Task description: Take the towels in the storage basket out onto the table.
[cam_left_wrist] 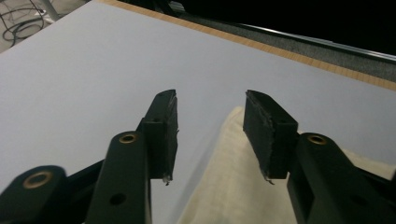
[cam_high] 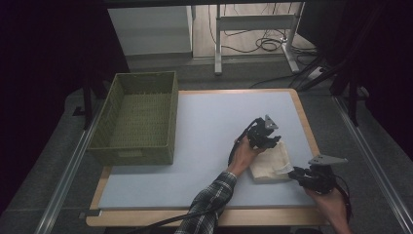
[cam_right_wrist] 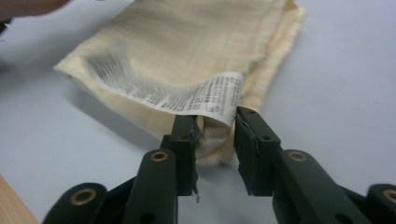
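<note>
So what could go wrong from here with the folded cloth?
1. The right gripper has its jaws apart around the cloth's corner, with the care label draped there; closing could catch only the label, and the fold may fall open.
2. The left gripper stands open over the cloth's far edge without pressing it, so a pull from the right could drag the whole cloth across the mat.

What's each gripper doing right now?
Left gripper: open above the folded cream cloth, holding nothing.
Right gripper: jaws slightly apart around the cloth's corner, not clamped.
</note>
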Motion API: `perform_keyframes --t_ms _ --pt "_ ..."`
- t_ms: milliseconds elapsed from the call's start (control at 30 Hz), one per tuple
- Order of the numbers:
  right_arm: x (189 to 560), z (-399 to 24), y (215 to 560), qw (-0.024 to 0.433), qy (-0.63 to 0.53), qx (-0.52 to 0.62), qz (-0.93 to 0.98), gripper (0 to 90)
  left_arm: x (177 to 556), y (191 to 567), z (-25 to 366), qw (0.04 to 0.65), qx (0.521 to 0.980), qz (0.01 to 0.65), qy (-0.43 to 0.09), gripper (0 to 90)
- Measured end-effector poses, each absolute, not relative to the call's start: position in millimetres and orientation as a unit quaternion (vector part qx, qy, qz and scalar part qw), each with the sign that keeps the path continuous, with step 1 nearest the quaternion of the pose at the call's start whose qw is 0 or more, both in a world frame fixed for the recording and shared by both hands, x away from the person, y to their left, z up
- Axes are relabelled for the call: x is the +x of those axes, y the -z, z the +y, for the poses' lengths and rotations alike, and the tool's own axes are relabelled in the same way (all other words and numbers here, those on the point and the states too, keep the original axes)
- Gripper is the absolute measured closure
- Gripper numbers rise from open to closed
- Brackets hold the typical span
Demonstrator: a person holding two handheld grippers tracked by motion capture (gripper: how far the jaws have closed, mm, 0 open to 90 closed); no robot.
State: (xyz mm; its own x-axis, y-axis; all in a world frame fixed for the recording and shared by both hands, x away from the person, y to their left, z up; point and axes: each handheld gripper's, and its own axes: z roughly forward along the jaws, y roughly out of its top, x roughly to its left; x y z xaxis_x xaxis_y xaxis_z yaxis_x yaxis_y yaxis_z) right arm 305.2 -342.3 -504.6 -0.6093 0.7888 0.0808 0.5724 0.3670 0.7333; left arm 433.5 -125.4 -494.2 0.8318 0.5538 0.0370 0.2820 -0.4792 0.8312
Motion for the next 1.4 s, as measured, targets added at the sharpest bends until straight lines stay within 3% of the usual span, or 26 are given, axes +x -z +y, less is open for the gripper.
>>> perform_keyframes --t_ms 367,600,867,1000,1100,1233,1400 --pt "286.6 -373.6 490.1 0.165 -0.365 0.444 0.801 61.8 422.7 494.2 -79.0 0.421 0.856 0.261 -0.15 48.9" --pt "298.6 -356.9 474.9 0.164 -0.379 0.432 0.801 57.1 419.8 497.4 -50.0 0.408 0.858 0.276 -0.144 48.9" --pt "327.4 -331.3 497.0 0.142 -0.337 0.449 0.815 48.3 428.5 511.8 -40.9 0.403 0.858 0.298 -0.115 48.1" --pt "325.6 -331.5 507.3 0.127 -0.316 0.46 0.82 40.8 430.1 516.0 -42.2 0.401 0.859 0.301 -0.103 47.8" --pt "322.4 -331.6 510.8 0.129 -0.317 0.462 0.818 40.8 430.0 516.6 -43.2 0.399 0.861 0.298 -0.1 47.2" --pt "323.2 -324.7 508.0 0.125 -0.298 0.462 0.826 50.7 428.9 515.3 -43.5 0.396 0.863 0.297 -0.099 47.0" --pt "326.1 -325.2 507.4 0.075 -0.313 0.469 0.823 77.0 428.5 514.9 -40.3 0.395 0.864 0.297 -0.093 46.9"
